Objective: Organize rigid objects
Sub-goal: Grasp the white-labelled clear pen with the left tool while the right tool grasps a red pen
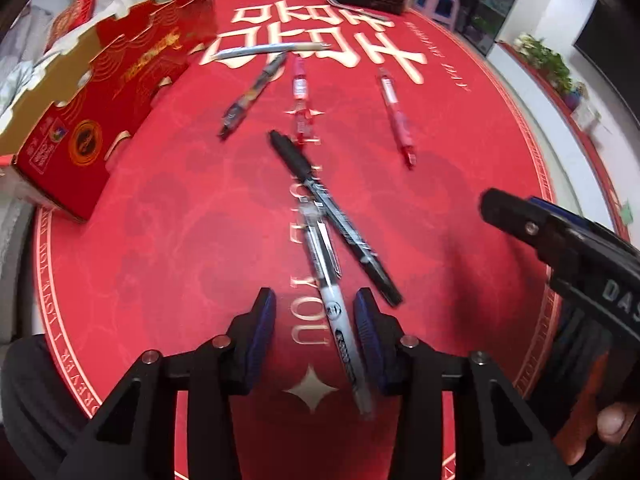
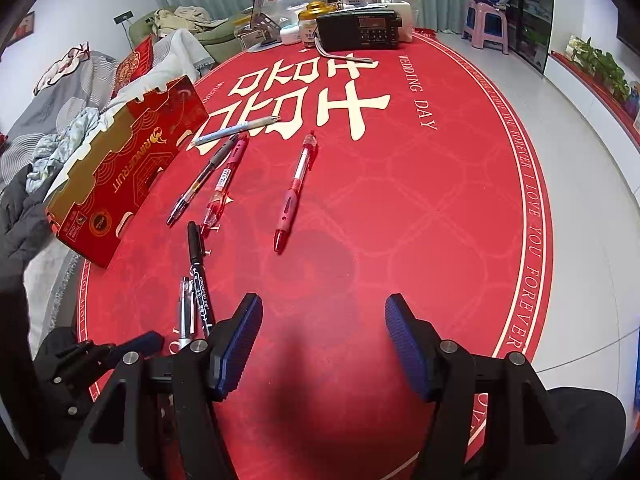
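Note:
Several pens lie on a red tablecloth point(image 2: 400, 200). A clear grey pen point(image 1: 332, 300) lies between the pads of my left gripper point(image 1: 316, 312), which is open around it. A black marker point(image 1: 332, 216) crosses beside it; both also show in the right wrist view, the marker point(image 2: 198, 276) and the clear pen point(image 2: 185, 312). Further off lie a red pen point(image 2: 294, 190), a clear red pen point(image 2: 224, 184), a black pen point(image 2: 202, 178) and a light blue pen point(image 2: 236, 130). My right gripper point(image 2: 324, 340) is open and empty over bare cloth.
An open red and gold cardboard box point(image 2: 120, 168) stands at the left by the table edge. A black radio point(image 2: 360, 28), jars and clutter stand at the far edge. A sofa with clothes point(image 2: 60, 120) is to the left, white floor to the right.

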Tool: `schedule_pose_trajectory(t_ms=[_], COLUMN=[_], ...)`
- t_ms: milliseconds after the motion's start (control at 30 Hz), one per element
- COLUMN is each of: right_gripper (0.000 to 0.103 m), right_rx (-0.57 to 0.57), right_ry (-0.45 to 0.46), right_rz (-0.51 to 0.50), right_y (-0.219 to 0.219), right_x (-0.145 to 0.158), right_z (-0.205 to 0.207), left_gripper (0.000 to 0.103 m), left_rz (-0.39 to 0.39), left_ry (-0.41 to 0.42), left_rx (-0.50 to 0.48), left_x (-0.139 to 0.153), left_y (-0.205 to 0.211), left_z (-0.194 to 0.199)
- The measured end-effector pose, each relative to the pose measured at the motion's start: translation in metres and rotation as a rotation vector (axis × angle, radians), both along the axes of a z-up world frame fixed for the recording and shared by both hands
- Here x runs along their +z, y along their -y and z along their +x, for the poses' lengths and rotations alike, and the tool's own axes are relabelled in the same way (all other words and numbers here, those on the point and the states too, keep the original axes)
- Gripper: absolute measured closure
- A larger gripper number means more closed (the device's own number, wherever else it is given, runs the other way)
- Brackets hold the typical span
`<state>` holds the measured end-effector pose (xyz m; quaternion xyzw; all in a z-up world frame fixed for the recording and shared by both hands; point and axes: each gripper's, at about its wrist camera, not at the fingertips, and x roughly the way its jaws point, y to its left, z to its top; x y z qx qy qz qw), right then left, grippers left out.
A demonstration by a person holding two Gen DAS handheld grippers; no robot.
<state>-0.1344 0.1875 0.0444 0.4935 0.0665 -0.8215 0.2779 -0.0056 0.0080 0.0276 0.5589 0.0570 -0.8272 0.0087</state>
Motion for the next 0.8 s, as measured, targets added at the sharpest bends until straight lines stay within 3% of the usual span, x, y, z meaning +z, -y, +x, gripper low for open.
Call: schedule_pose_trajectory(t_ms=[300, 367, 467, 800], right_gripper=[0.037, 0.037, 0.051, 0.054], right_rx=[-0.01, -0.013, -0.014, -0.012], right_ry=[0.006, 0.01, 0.031, -0.004], right_rz=[0.029, 0.042, 0.071, 0.234], right_y=[0.026, 0.035, 0.051, 0.11], right_x=[-0.009, -0.012, -0.021, -0.03], right_z=[-0.03, -0.038, -0.05, -0.088], left_gripper=[0.058, 0.066, 0.076, 0.077], left_rz=[-0.034, -0.064, -0.077, -0.087], left_ry=[-0.026, -0.025, -0.033, -0.047], left_rx=[-0.02, -0.027, -0.035, -0.055], left_x=[-0.005, -0.005, -0.005, -0.005], left_y=[0.007, 0.005, 0.004, 0.003], left_z=[-0.008, -0.006, -0.005, -0.004])
